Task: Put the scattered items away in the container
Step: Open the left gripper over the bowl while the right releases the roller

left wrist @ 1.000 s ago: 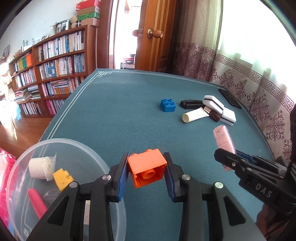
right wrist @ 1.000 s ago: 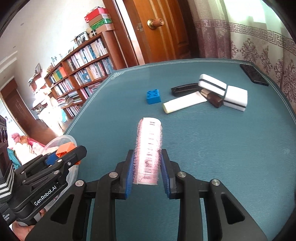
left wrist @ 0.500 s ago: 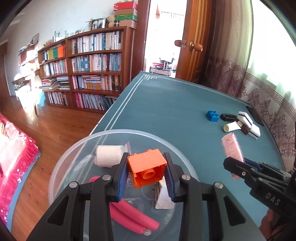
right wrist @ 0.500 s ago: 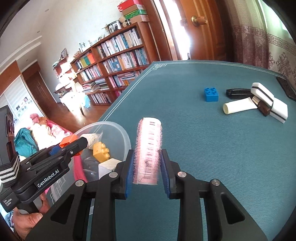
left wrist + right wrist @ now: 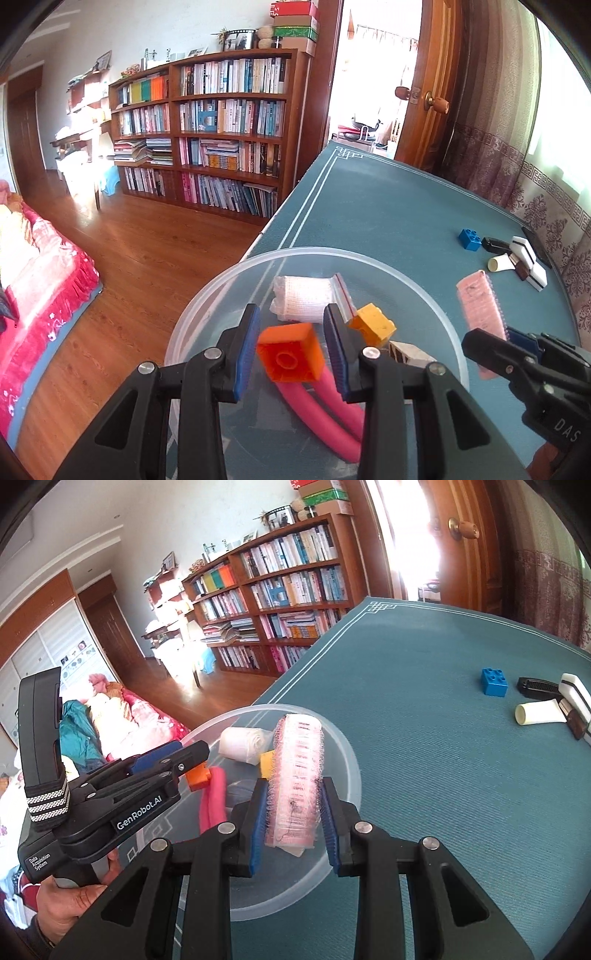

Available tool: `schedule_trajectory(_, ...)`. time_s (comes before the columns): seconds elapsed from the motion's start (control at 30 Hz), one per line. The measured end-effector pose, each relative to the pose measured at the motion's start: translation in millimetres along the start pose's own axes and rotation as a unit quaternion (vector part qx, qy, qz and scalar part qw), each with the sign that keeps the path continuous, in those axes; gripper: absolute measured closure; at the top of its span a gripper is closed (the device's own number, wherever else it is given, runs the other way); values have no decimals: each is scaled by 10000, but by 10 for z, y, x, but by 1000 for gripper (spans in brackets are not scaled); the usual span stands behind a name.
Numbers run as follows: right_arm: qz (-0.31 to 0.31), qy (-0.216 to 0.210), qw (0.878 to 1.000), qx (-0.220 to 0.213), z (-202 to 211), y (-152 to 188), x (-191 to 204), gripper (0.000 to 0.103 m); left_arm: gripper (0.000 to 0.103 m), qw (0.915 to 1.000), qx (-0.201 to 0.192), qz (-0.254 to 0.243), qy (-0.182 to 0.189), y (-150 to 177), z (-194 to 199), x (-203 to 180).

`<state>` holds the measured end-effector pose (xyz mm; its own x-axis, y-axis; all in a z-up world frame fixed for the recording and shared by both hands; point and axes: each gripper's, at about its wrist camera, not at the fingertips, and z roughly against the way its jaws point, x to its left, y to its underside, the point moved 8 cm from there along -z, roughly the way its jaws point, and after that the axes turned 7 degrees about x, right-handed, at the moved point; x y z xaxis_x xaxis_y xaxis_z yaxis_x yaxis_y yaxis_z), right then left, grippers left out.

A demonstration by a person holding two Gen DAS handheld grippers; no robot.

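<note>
Over the clear bowl (image 5: 207,295), the left tool (image 5: 290,349) stands spread, its pads clear of the orange brick (image 5: 290,352) between them (loose, not pinched). Just right of it, above the bowl's right rim, the right tool (image 5: 291,814) is parted around the pink roller (image 5: 297,775); whether its pads touch, I cannot tell. Far right of the bowl on the worktop (image 5: 388,206) lies a blue brick (image 5: 469,239).

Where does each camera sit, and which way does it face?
Left wrist: on the left tongs, looking over the orange brick into the clear bowl; right tongs at the right edge.
Right wrist: on the right tongs, holding the pink roller; left tongs and a hand show.
Both share bowl, blue brick.
</note>
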<state>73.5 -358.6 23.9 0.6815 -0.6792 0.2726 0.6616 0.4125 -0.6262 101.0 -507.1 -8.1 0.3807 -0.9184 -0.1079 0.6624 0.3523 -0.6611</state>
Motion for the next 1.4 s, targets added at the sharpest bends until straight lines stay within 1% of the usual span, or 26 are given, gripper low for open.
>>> schedule_trajectory(0.17,207,-201,9995,142,-87,19,178,74,63,10000,-9,41,-45,19,0,98)
schedule_trajectory(0.4,409,-346,9981,300,-203,57,358,73,62,9999,54,132,8,33,-17,194)
schedule_trajectory(0.43,420,-365,9979,327,-222,61,369,73,60,9999,63,142,16,37,-19,203)
schedule_trajectory(0.5,423,-397,9976,376,-256,72,390,72,50,9998,71,159,18,40,-22,227)
schedule_trajectory(0.57,410,-431,9974,399,-264,85,383,71,30,9998,55,202,21,34,-16,254)
schedule_trajectory(0.63,395,-482,9971,436,-284,97,393,70,22,9997,10,243,32,27,5,279)
schedule_trajectory(0.7,377,-469,9971,466,-306,103,389,69,21,9996,14,268,36,17,3,298)
schedule_trajectory(0.77,355,-431,9974,454,-310,103,372,60,21,9995,46,302,26,20,-12,316)
schedule_trajectory(0.83,345,-367,9980,394,-295,106,353,57,20,9994,74,334,13,28,-30,334)
schedule_trajectory(1.03,298,-301,9985,347,-260,113,292,57,19,9992,135,381,-17,46,-60,339)
schedule_trajectory(1.4,59,-261,9993,273,-201,129,169,57,16,9995,206,231,3,54,-72,190)
